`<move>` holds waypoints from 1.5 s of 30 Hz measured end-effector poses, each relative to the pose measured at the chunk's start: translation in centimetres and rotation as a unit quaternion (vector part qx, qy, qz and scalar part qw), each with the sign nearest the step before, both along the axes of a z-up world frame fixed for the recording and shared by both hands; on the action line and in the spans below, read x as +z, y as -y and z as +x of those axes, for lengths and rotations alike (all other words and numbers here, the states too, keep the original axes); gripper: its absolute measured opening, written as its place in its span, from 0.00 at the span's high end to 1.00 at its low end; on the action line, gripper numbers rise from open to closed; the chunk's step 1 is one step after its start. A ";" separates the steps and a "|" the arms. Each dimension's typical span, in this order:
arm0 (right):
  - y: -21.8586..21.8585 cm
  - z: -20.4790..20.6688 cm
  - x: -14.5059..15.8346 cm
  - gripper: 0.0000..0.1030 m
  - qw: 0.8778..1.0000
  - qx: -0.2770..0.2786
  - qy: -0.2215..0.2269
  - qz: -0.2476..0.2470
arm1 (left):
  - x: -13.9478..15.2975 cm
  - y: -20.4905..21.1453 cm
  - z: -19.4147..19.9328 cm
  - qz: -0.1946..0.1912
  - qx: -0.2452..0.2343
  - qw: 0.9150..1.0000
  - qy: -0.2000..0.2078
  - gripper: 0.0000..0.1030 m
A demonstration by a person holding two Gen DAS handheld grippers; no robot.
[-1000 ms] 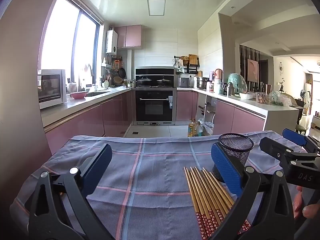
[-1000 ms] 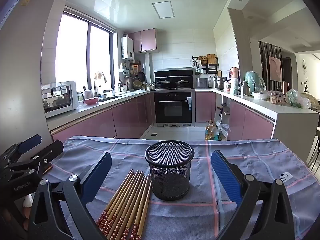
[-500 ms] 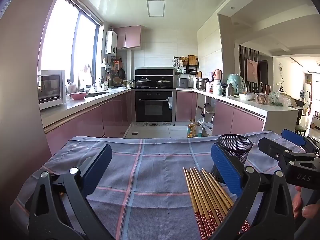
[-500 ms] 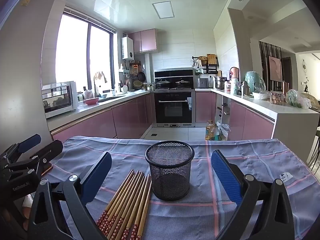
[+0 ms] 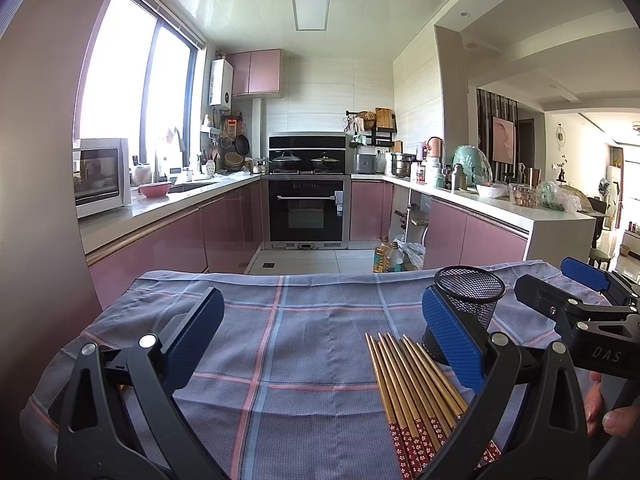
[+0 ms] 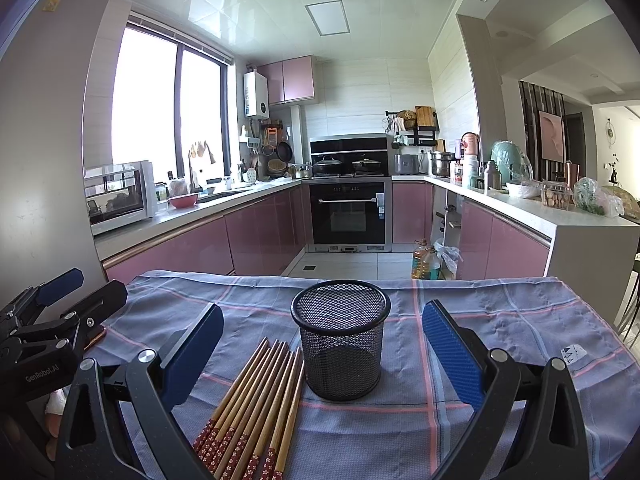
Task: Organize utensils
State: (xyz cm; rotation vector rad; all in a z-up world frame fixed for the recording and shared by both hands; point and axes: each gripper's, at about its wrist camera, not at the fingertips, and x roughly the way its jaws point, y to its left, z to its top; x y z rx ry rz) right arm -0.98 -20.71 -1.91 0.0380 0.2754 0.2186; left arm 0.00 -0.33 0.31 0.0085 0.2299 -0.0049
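Chopsticks [image 6: 256, 404] lie at 8 o'clock from the cup [image 6: 341, 340]: light, stiff, slippery; pinch mid-shaft. Left gripper [image 5: 320, 340] and right gripper [image 6: 322, 350]: jaws spread, empty.

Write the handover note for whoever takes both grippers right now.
Left gripper: open, empty, above the cloth.
Right gripper: open, empty, the mesh cup between its fingers, untouched.
Chopsticks: side by side in a bundle on the cloth, just left of the upright cup.
Done: nothing; what shows of the cup looks empty.
Left: pick up the chopsticks and stand them in the cup.
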 end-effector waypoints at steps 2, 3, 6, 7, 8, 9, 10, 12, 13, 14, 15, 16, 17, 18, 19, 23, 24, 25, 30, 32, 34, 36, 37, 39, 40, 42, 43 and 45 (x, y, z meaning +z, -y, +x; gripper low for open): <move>0.0 0.1 0.0 0.06 1.000 0.001 -0.002 0.000 | -0.1 -0.1 0.2 0.001 -0.001 1.000 -0.001 0.05; -0.1 0.1 0.0 0.06 1.000 0.002 -0.002 0.000 | -0.1 0.0 0.3 0.002 -0.001 1.000 -0.002 0.05; 0.1 0.3 -0.2 0.06 1.000 0.004 -0.004 0.000 | -0.3 0.0 0.3 0.001 -0.003 1.000 -0.005 0.05; 0.1 0.3 -0.2 0.06 1.000 0.003 -0.003 0.000 | -0.2 0.0 0.3 0.000 -0.003 1.000 -0.006 0.05; 0.1 0.3 -0.2 0.06 1.000 0.003 -0.002 0.000 | -0.3 0.0 0.3 0.001 -0.003 1.000 -0.005 0.05; 0.2 0.3 -0.3 0.06 1.000 0.003 -0.002 0.000 | -0.3 0.0 0.3 0.001 -0.003 1.000 -0.005 0.05; 0.2 0.3 -0.3 0.06 1.000 0.003 -0.001 0.000 | -0.3 0.0 0.4 0.000 -0.003 1.000 -0.005 0.05; 0.2 0.3 -0.3 0.06 1.000 0.003 -0.001 0.000 | -0.3 0.0 0.3 0.001 -0.003 1.000 -0.005 0.05; 0.2 0.3 -0.3 0.06 1.000 0.003 -0.001 0.000 | -0.3 0.0 0.3 0.002 -0.002 1.000 -0.005 0.05; 0.2 0.4 -0.3 0.06 1.000 0.003 -0.001 -0.001 | -0.3 0.0 0.4 0.002 -0.003 1.000 -0.005 0.05; 0.2 0.4 -0.3 0.06 1.000 0.003 -0.002 0.000 | -0.3 0.0 0.4 0.001 -0.003 1.000 -0.006 0.05; 0.3 0.4 -0.3 0.06 1.000 0.004 -0.002 0.001 | -0.3 0.0 0.3 0.001 -0.002 1.000 -0.005 0.05; 0.3 0.4 -0.4 0.06 1.000 0.004 -0.003 0.000 | -0.3 0.0 0.4 0.001 -0.002 1.000 -0.005 0.05; 0.3 0.4 -0.4 0.06 1.000 0.005 -0.005 0.000 | -0.3 0.0 0.5 0.001 -0.003 1.000 -0.007 0.05; 0.4 0.5 -0.4 0.06 1.000 0.005 -0.007 -0.001 | -0.3 0.0 0.6 0.000 -0.003 1.000 -0.009 0.05; 0.6 0.9 -0.9 0.06 1.000 0.007 -0.022 -0.001 | -0.5 0.0 0.9 0.002 -0.007 1.000 -0.016 0.05; 0.6 0.9 -1.0 0.06 1.000 0.006 -0.024 -0.001 | -0.6 0.2 1.1 0.004 -0.008 1.000 -0.019 0.05; 0.7 1.0 -1.1 0.06 1.000 0.007 -0.026 0.000 | -0.6 0.2 1.0 0.005 -0.008 1.000 -0.019 0.05; 0.6 1.2 -1.5 0.06 0.999 0.010 -0.035 -0.003 | -0.8 0.2 1.4 0.005 -0.011 1.000 -0.027 0.05; 0.7 1.4 -1.8 0.06 0.999 0.013 -0.043 -0.004 | -1.0 0.1 1.5 0.005 -0.013 0.999 -0.032 0.05; 0.7 1.8 -2.3 0.06 0.998 0.018 -0.061 -0.005 | -1.3 0.1 2.0 0.008 -0.015 0.999 -0.047 0.05; 0.7 2.4 -2.9 0.06 0.996 0.026 -0.084 -0.006 | -1.9 0.3 2.6 0.017 -0.020 0.997 -0.067 0.05; 0.6 2.8 -3.3 0.06 0.995 0.029 -0.099 -0.009 | -2.2 0.4 2.9 0.020 -0.024 0.997 -0.077 0.05; 0.4 3.6 -4.3 0.06 0.991 0.032 -0.130 -0.023 | -3.1 0.4 3.8 0.028 -0.029 0.994 -0.105 0.05; 0.2 4.0 -4.9 0.06 0.988 0.036 -0.148 -0.029 | -3.6 0.5 4.3 0.032 -0.030 0.992 -0.121 0.05; -0.1 4.8 -6.1 0.12 0.982 0.042 -0.182 -0.041 | -4.5 0.5 5.3 0.038 -0.040 0.987 -0.152 0.08; -0.2 5.1 -6.8 0.17 0.978 0.045 -0.199 -0.044 | -5.0 0.6 5.8 0.041 -0.046 0.984 -0.169 0.11; -0.6 5.5 -7.9 0.24 0.972 0.055 -0.223 -0.048 | -6.2 0.8 6.8 0.048 -0.056 0.977 -0.200 0.21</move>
